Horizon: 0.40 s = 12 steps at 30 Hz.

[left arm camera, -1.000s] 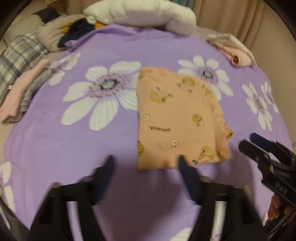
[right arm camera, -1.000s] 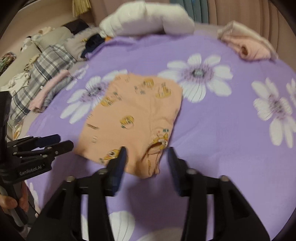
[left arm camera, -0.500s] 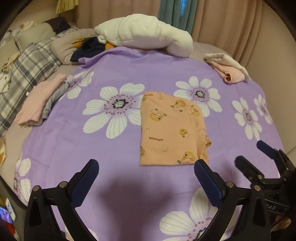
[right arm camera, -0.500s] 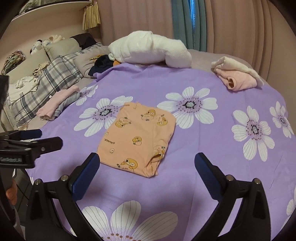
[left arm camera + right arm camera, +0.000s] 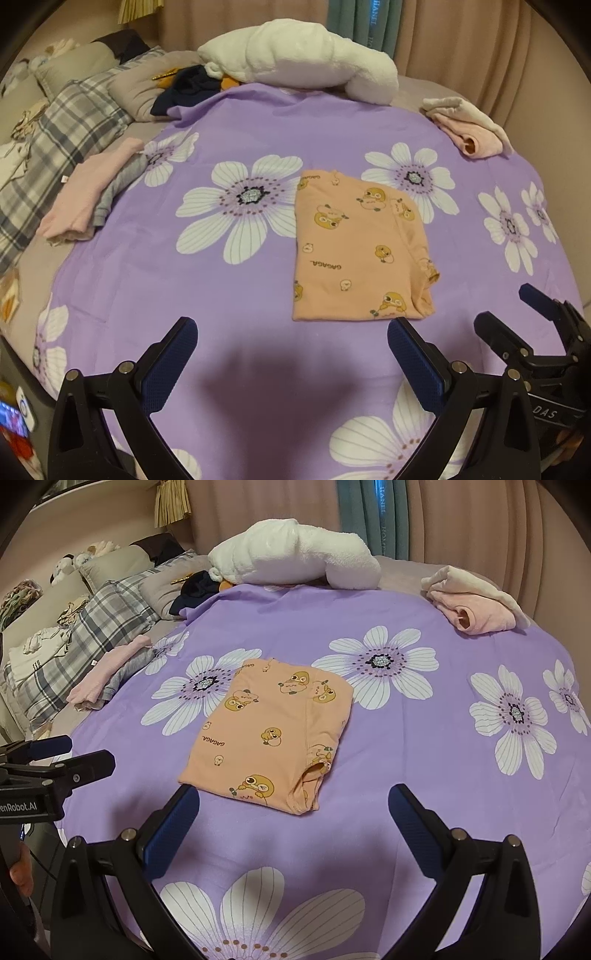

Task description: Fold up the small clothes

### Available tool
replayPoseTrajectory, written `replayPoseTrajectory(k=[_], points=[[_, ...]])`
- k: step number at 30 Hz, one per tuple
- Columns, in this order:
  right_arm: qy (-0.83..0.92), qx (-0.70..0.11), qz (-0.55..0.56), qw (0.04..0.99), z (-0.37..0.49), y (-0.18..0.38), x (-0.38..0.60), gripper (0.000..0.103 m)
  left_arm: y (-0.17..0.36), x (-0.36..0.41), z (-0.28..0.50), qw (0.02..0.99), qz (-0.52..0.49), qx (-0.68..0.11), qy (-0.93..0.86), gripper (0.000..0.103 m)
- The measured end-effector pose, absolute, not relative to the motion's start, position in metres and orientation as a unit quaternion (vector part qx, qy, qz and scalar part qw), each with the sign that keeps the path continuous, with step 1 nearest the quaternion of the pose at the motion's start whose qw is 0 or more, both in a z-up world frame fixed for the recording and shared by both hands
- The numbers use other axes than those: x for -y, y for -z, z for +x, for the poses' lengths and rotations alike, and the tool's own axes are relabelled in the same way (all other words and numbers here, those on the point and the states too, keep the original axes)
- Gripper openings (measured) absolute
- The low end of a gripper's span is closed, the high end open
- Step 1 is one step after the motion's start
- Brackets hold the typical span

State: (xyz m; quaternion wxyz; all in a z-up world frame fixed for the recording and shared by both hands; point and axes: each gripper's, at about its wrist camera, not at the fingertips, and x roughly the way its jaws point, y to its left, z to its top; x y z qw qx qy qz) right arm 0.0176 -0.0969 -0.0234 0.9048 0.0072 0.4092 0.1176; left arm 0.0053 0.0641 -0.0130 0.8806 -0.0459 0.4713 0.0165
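Observation:
A folded orange garment with yellow cartoon prints (image 5: 354, 247) lies flat on the purple flowered sheet (image 5: 221, 288); it also shows in the right wrist view (image 5: 273, 731). My left gripper (image 5: 291, 354) is open and empty, held above the sheet just in front of the garment's near edge. My right gripper (image 5: 293, 823) is open and empty, also just in front of the garment. The right gripper shows at the right edge of the left wrist view (image 5: 532, 325). The left gripper shows at the left edge of the right wrist view (image 5: 55, 760).
A folded pink and grey pile (image 5: 88, 195) lies at the sheet's left edge. A crumpled pink and cream garment (image 5: 469, 125) lies at the far right. A white blanket roll (image 5: 303, 62), dark clothes (image 5: 192, 88) and plaid pillows (image 5: 62, 133) lie at the back and left.
Both grippers have opened wide and pulled back and up from the orange garment's near edge. The garment stays folded on the sheet.

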Motion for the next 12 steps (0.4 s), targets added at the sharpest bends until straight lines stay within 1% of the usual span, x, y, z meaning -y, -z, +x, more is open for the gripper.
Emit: replayPoseTrajectory(k=[12], points=[[-0.121,-0.406,0.009,0.906,0.0162,0.0203,0.0952,0.103,0.0125,-0.0628,0.0044,0.882,-0.038,-0.469,-0.018,0.102]])
